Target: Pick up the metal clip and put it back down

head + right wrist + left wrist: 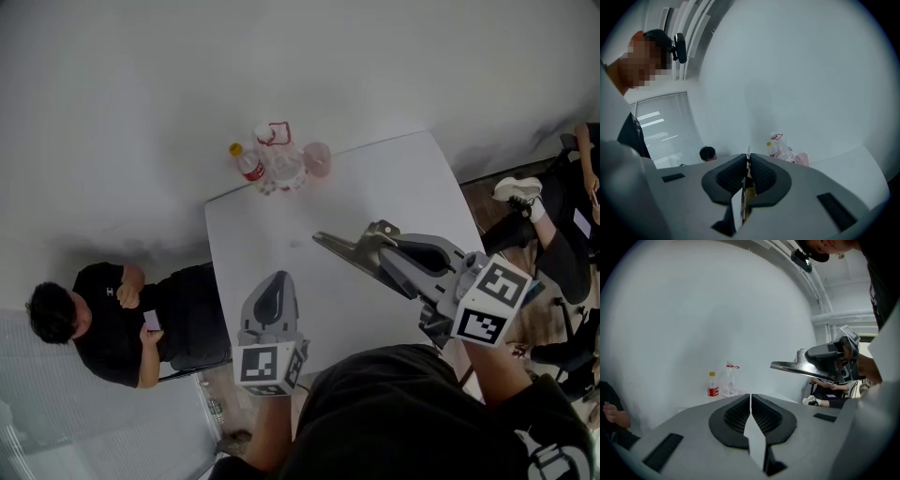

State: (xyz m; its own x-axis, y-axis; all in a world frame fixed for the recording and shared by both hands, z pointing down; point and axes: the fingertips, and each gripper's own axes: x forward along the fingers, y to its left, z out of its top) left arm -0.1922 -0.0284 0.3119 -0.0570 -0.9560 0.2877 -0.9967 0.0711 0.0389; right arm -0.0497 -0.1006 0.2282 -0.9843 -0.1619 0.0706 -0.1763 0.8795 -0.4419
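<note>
Two grippers sit nearest, just past the wearer's dark-clothed chest at the bottom of the head view. The left gripper [278,283] hovers over the near edge of the white table [412,178]. Its own view shows its pads pressed together with nothing between them. To its right, a little farther out, the right gripper [386,255] is clamped on the metal clip [345,247]. In the right gripper view a thin metal edge [746,183] stands pinched between the dark ribbed pads. The clip's long flat end juts out from the jaws toward the left, over the middle of the table. From the left gripper view the clip [797,366] hangs in the air, clear of the tabletop and to the right of the left gripper's line of sight.

Farther on, at the table's far edge and well apart from both grippers, three things crowd together: a red-labelled bottle [249,164] with a yellow cap, a clear bottle [281,159] with a red ring at its neck, and a pink cup [317,159].

Beyond the table's left side a seated person [103,328] in black bends over a phone [151,321]. Off the right side a second person [567,225] shows a leg and a white shoe [517,190]. A plain pale wall [281,56] lies behind everything.
</note>
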